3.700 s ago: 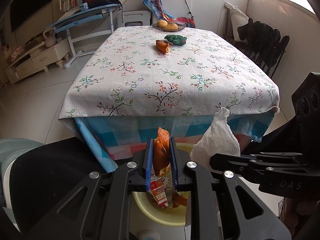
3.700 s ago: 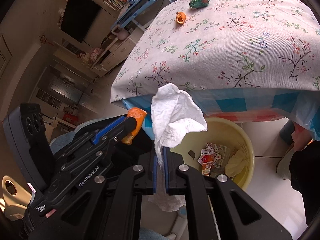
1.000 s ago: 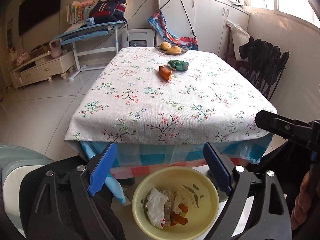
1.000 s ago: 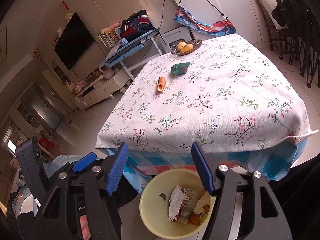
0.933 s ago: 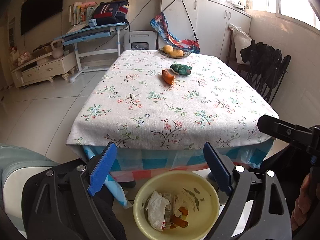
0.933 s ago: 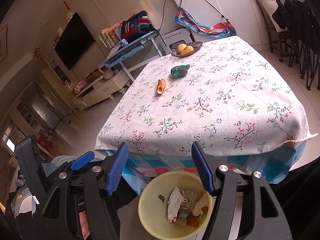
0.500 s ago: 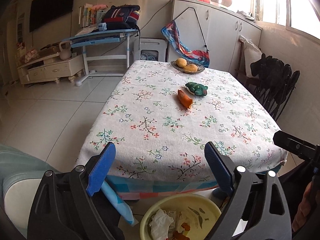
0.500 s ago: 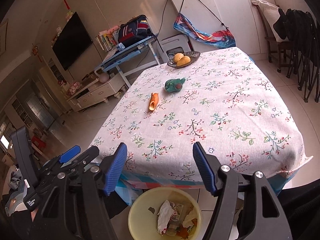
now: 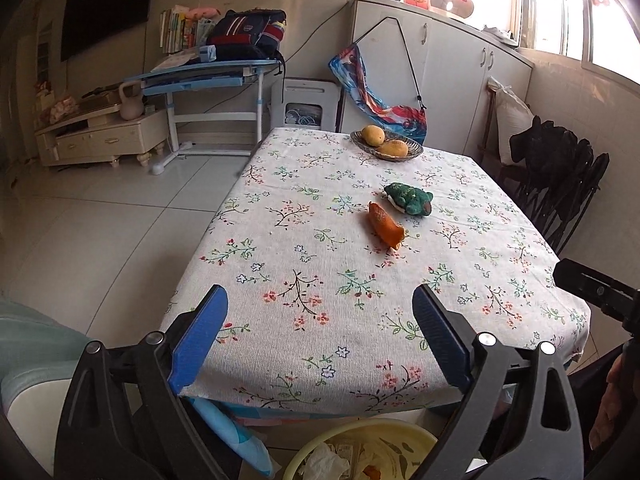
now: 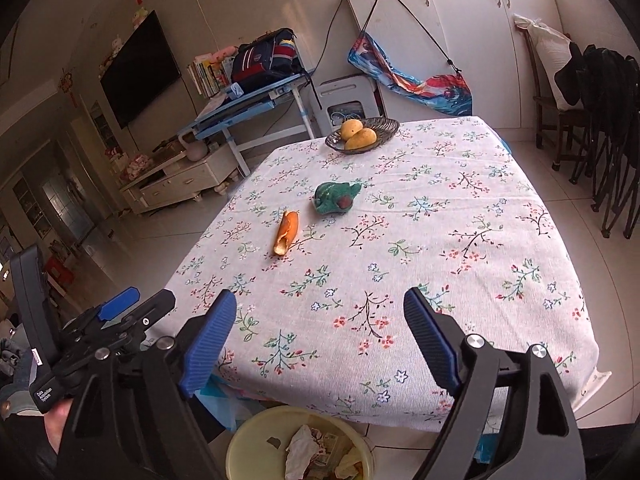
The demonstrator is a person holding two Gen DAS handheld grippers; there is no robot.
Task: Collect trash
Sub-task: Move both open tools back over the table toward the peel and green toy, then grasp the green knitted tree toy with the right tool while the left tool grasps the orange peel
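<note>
Well beyond the wide-open left tool (image 9: 320,340), perhaps orange peel (image 9: 385,226).

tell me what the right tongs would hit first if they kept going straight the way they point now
Probably the floral tablecloth itself: the open, empty right tongs aim at bare cloth. The orange peel lies further on, left of that line. Depth is hard to judge.

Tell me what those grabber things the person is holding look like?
Each hand-held gripper is black plastic with two long fingers, ribbed blue pads on the inner faces and silver bolts at the joints. The left hand-held gripper looks the same as the right hand-held gripper. From the right camera, the left one's black handle has a small white label with print too small to read.
</note>
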